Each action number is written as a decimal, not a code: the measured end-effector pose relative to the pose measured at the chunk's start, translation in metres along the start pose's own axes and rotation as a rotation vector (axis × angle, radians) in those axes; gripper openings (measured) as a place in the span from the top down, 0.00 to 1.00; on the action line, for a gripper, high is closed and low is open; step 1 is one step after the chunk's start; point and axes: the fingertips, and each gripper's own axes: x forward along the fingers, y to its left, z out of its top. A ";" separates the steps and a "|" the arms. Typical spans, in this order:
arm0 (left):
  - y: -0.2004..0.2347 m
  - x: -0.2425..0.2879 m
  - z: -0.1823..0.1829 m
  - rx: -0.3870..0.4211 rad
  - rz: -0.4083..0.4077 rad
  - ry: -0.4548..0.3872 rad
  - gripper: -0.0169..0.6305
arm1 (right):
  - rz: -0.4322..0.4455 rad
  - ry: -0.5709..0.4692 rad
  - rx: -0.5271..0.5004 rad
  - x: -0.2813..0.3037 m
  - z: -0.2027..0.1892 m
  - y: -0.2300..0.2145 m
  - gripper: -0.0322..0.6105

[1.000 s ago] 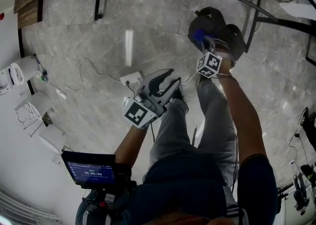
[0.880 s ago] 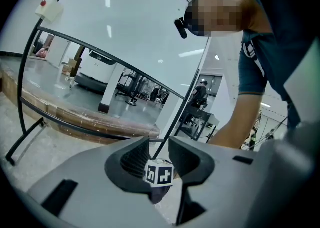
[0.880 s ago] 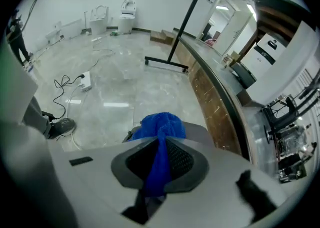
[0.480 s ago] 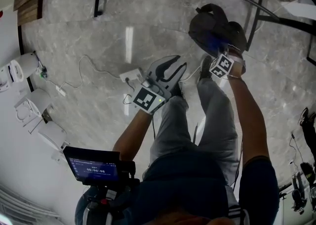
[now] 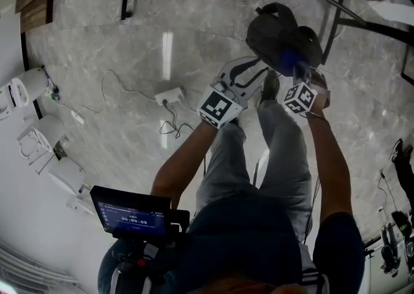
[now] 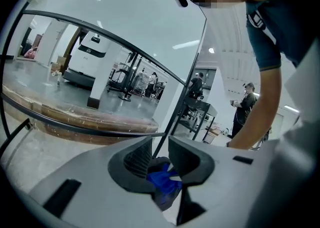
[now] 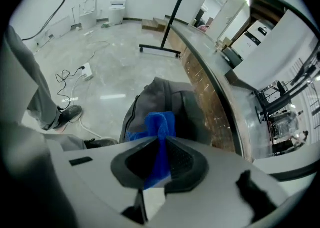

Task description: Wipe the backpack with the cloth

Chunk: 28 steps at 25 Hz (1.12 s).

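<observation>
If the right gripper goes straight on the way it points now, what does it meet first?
Probably the backpack, directly ahead; the blue cloth held in the right gripper would touch it first.

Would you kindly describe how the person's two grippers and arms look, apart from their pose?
Both the left gripper and right gripper have pale grey shells with black ribbed pads in dark surrounds. Each carries a white cube printed with black square markers. The person wears a dark short sleeve; the forearms are bare.
</observation>
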 end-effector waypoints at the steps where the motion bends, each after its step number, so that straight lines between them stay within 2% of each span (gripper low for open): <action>1: 0.000 0.002 -0.003 -0.002 -0.001 0.004 0.82 | -0.010 -0.027 -0.002 -0.004 0.011 -0.004 0.88; 5: 0.004 0.010 -0.012 -0.015 0.013 0.016 0.82 | -0.008 -0.122 -0.036 0.004 0.061 -0.009 0.88; 9: 0.007 0.021 -0.023 -0.028 0.014 0.027 0.82 | 0.005 -0.112 -0.109 0.042 0.083 -0.003 0.88; 13: 0.007 0.032 -0.035 -0.035 0.007 0.044 0.82 | -0.007 -0.041 -0.123 0.054 0.063 0.000 0.88; 16: 0.006 0.036 -0.040 -0.044 0.004 0.050 0.82 | 0.015 0.046 -0.101 0.056 0.017 0.010 0.88; 19: 0.007 0.035 -0.039 -0.045 0.001 0.049 0.82 | 0.030 0.088 -0.099 0.046 -0.021 0.018 0.88; 24: 0.016 0.023 -0.040 -0.053 0.025 0.051 0.82 | 0.014 0.091 -0.037 0.004 -0.037 0.010 0.88; 28: 0.020 0.016 -0.036 -0.057 0.043 0.046 0.82 | -0.046 0.003 0.013 -0.050 -0.020 -0.019 0.88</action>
